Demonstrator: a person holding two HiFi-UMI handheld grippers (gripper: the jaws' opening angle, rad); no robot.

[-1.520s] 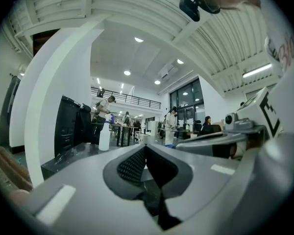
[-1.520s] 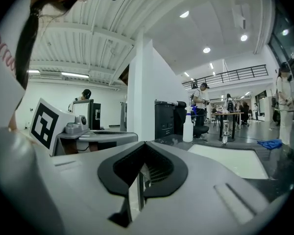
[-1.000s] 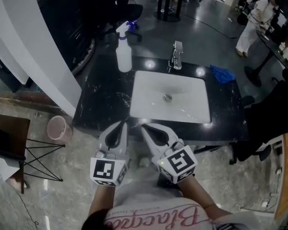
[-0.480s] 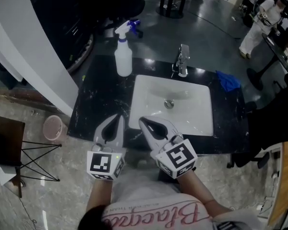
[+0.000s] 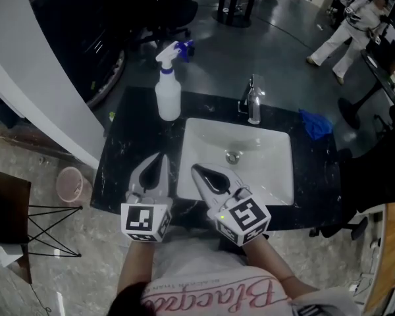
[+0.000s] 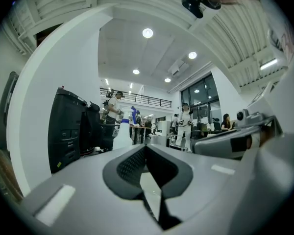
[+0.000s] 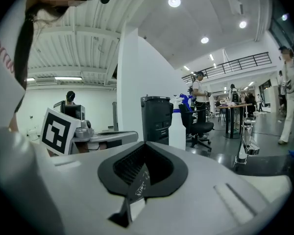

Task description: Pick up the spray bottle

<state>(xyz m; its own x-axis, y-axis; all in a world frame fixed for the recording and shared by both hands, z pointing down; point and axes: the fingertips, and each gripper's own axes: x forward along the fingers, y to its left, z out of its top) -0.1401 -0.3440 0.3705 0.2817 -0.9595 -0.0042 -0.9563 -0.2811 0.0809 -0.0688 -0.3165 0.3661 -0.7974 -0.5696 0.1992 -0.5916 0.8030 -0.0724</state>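
Note:
The spray bottle (image 5: 168, 92), translucent white with a white and blue trigger head, stands upright at the back left of the black counter (image 5: 128, 151). In the left gripper view the spray bottle (image 6: 122, 134) shows small, straight beyond the jaws; in the right gripper view the spray bottle (image 7: 178, 124) stands beside a dark bin. My left gripper (image 5: 159, 159) hovers over the counter's front edge, shut and empty, well short of the bottle. My right gripper (image 5: 197, 170) is next to it at the sink's front left corner, also shut with nothing held.
A white sink (image 5: 276, 176) with a chrome faucet (image 5: 253, 105) fills the counter's middle. A blue cloth (image 5: 315, 124) lies at the back right. A pink bin (image 5: 69, 184) and a wire stand (image 5: 43, 224) are on the floor to the left. A person (image 5: 339, 28) walks far behind.
Both grippers have moved forward from short of the counter to over its front edge, nearer the bottle. Jaws stayed shut. The person in the background has stepped along.

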